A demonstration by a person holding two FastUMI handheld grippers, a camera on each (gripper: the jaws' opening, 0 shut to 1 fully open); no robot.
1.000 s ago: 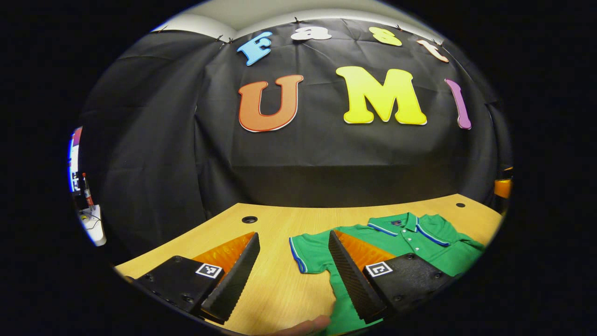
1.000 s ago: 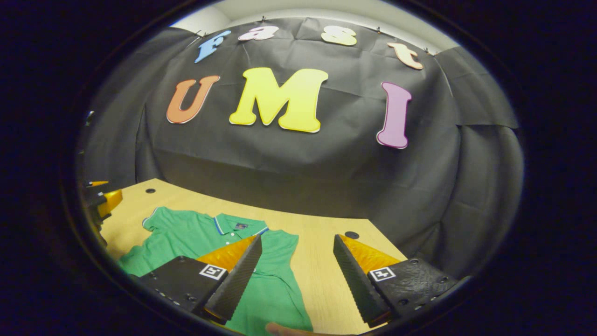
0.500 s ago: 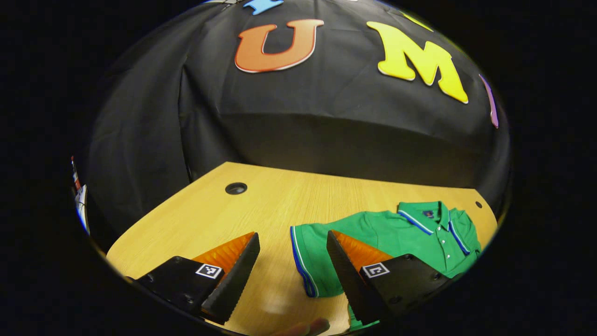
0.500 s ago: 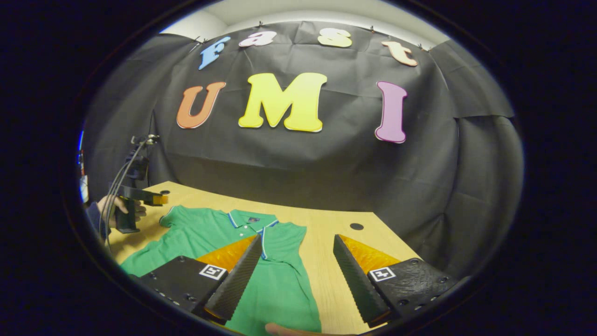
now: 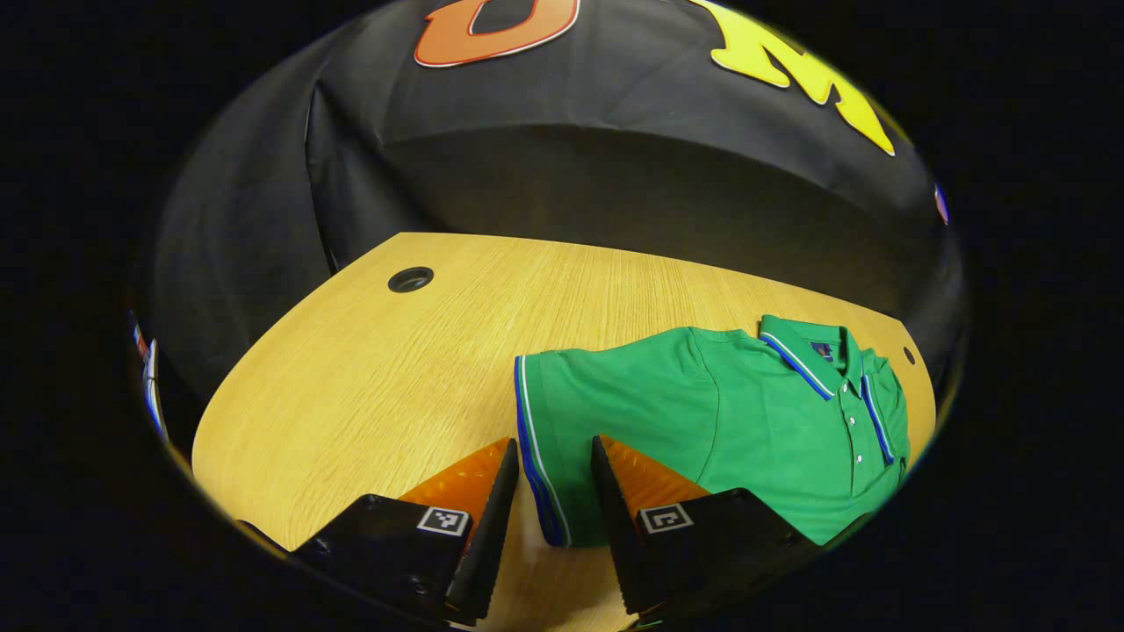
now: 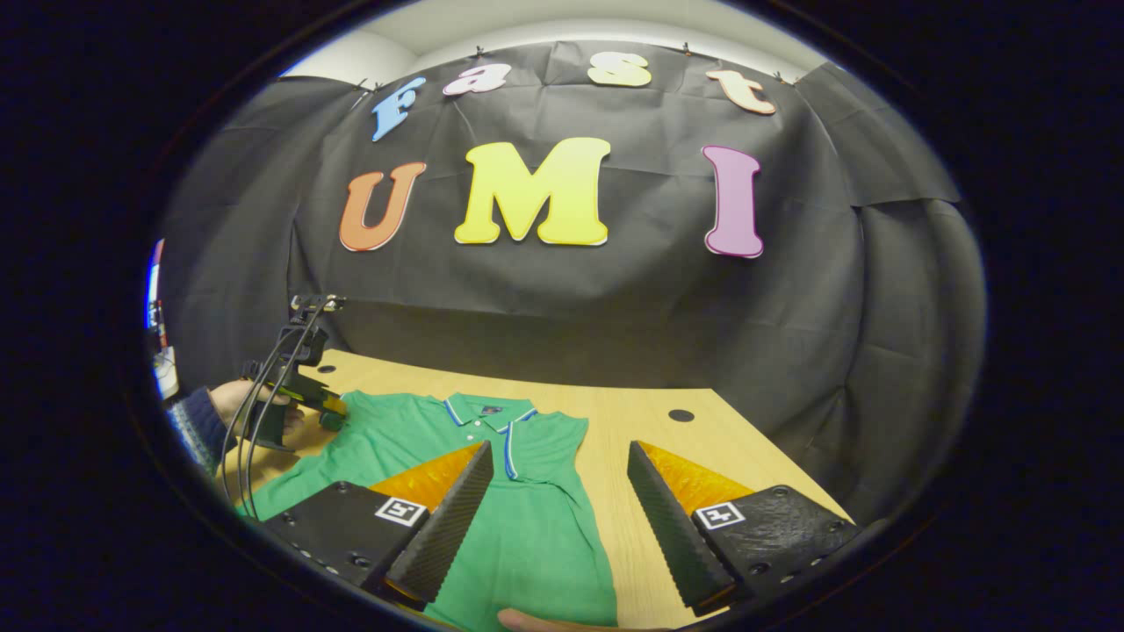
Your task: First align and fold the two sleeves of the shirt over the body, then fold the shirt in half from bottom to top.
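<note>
A green polo shirt with blue-striped collar and cuffs lies flat on the wooden table. In the left gripper view its sleeve cuff lies between the fingers of my left gripper, whose jaws are partly closed with a gap on both sides of the cloth. The right gripper view has the shirt under my right gripper, which hovers open above the shirt's right edge. There the left gripper, held by a hand, is at the shirt's far sleeve.
Round cable holes sit in the table at the far corners. The black cloth wall rises right behind the table's far edge. Bare wood lies to the left of the sleeve in the left gripper view. A fingertip shows at the bottom edge.
My left gripper has tipped down and closed in on the sleeve cuff, and its jaws have narrowed around it. The right gripper has stayed open and barely shifted.
</note>
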